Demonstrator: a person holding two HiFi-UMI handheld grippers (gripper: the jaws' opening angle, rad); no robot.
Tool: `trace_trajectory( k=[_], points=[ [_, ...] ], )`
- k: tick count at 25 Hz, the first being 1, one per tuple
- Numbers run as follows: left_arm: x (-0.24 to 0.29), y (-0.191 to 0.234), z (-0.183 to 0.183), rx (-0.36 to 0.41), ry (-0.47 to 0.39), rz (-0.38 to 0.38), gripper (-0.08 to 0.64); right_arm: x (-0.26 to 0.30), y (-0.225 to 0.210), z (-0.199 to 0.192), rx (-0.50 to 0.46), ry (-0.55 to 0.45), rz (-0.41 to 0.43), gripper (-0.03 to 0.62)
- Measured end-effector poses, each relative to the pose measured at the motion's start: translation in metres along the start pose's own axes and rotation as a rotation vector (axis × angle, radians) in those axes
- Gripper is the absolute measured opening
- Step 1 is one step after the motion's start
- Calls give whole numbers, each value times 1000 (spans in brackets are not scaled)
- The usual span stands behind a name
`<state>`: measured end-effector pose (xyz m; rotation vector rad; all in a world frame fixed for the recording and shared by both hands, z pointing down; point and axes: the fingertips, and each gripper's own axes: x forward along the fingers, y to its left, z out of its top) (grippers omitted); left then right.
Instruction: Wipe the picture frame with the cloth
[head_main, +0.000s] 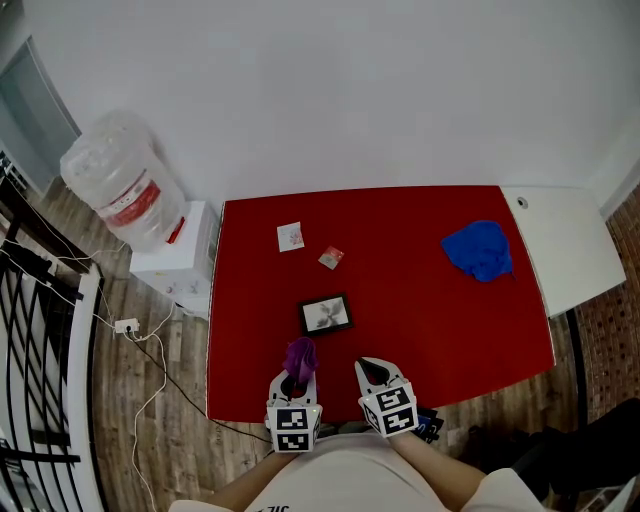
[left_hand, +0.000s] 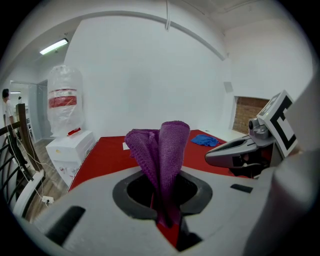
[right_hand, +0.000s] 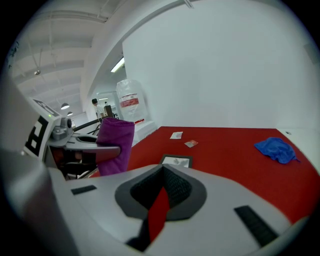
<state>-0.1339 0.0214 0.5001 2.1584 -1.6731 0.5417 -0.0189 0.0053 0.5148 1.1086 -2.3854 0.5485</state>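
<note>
Heads up: the picture frame (head_main: 326, 315) is lying loose and flat on the red bench (head_main: 430, 330), just ahead of both tools and roughly between their lines. It looks small and light, so I'd guess a one-sided swipe will just shove it along instead of cleaning it.

The frame has a dark rim around a pale greyish picture and sits slightly skewed to the bench edge.

Your left tool (left_hand: 167, 220) is clamped on the purple cloth (left_hand: 160, 150), which stands up in a bunch past the jaws. If you come down at the wrong angle, hard jaw tips could hit the frame's face before the fabric does.

Your right tool (right_hand: 159, 210) is closed with nothing in it, so it's free to pin a corner.

The blue cloth (head_main: 479, 250) sits well off ahead of your right tool.
</note>
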Motion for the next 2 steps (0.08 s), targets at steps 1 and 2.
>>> trace_trajectory(
  k=[1, 2],
  points=[
    [0, 0, 0, 1, 1, 0, 61, 0, 0, -1, -1, 3, 1, 3],
    [-1, 0, -1, 2, 3, 1, 61, 1, 1, -2, -2, 5, 1, 3]
  ],
)
